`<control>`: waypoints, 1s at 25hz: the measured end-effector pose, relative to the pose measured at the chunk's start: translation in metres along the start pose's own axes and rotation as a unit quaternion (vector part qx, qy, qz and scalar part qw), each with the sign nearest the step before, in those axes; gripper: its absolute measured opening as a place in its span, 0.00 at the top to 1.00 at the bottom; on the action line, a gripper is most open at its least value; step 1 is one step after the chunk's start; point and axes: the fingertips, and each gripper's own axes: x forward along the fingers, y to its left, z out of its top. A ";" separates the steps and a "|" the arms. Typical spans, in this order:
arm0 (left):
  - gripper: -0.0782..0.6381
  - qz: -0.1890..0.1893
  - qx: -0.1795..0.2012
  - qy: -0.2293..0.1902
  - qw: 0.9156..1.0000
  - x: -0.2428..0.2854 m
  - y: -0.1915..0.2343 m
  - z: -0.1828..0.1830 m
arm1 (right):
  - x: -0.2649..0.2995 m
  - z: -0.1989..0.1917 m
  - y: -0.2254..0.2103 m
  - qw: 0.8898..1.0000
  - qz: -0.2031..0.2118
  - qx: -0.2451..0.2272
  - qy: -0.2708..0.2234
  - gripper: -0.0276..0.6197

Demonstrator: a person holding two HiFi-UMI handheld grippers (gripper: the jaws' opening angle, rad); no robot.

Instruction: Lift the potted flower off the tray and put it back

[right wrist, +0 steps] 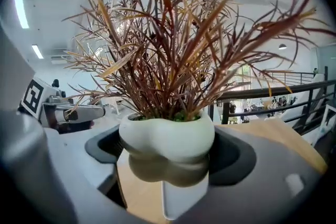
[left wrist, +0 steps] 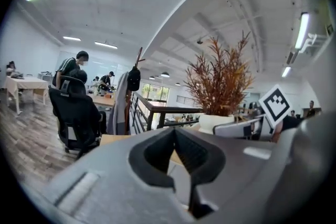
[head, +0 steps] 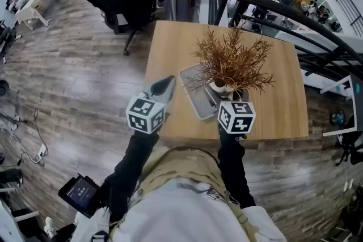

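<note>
Right hand-held gripper [right wrist: 168, 157] clenched on white pot of potted flower [right wrist: 167, 134]. Pot held over tray [head: 193, 103] on desk [head: 275, 100], apparently just clear. Left hand-held gripper [left wrist: 176, 136] closed, empty. Lift judged in hand; level lowering onto tray required next

We find no word, number or brand name that can be read anywhere. The marker cube [head: 146, 113] on the left tool [head: 164, 85] and the marker cube [head: 236, 117] on the right tool [head: 224, 90] bear only black-and-white square patterns, without letters. The small screen [head: 78, 193] down by the floor is too small to read.
</note>
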 end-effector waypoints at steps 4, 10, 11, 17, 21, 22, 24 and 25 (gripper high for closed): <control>0.89 -0.022 0.001 -0.012 1.000 -0.001 -0.014 0.015 | -0.015 0.016 0.000 1.000 -0.011 0.001 -0.015 0.20; 0.89 -0.043 0.015 -0.023 0.999 0.001 -0.035 0.033 | -0.040 0.023 -0.007 0.999 -0.037 -0.001 -0.020 0.20; 0.89 -0.045 0.016 -0.024 0.999 0.000 -0.035 0.034 | -0.042 0.024 -0.006 0.999 -0.040 0.000 -0.021 0.20; 0.89 -0.044 0.012 -0.037 0.998 -0.007 -0.028 0.047 | -0.049 0.031 0.000 0.998 -0.051 0.003 -0.029 0.20; 0.89 -0.034 0.011 -0.053 0.998 -0.010 -0.027 0.058 | -0.054 0.038 -0.002 0.998 -0.052 0.001 -0.041 0.20; 0.89 -0.033 0.013 -0.052 0.998 -0.009 -0.030 0.058 | -0.056 0.039 -0.004 0.998 -0.051 0.001 -0.043 0.20; 0.89 -0.032 0.015 -0.047 0.998 -0.006 -0.040 0.056 | -0.062 0.039 -0.010 0.998 -0.047 0.000 -0.043 0.20; 0.89 -0.031 0.015 -0.044 0.998 -0.005 -0.044 0.055 | -0.065 0.038 -0.011 0.998 -0.045 -0.001 -0.042 0.20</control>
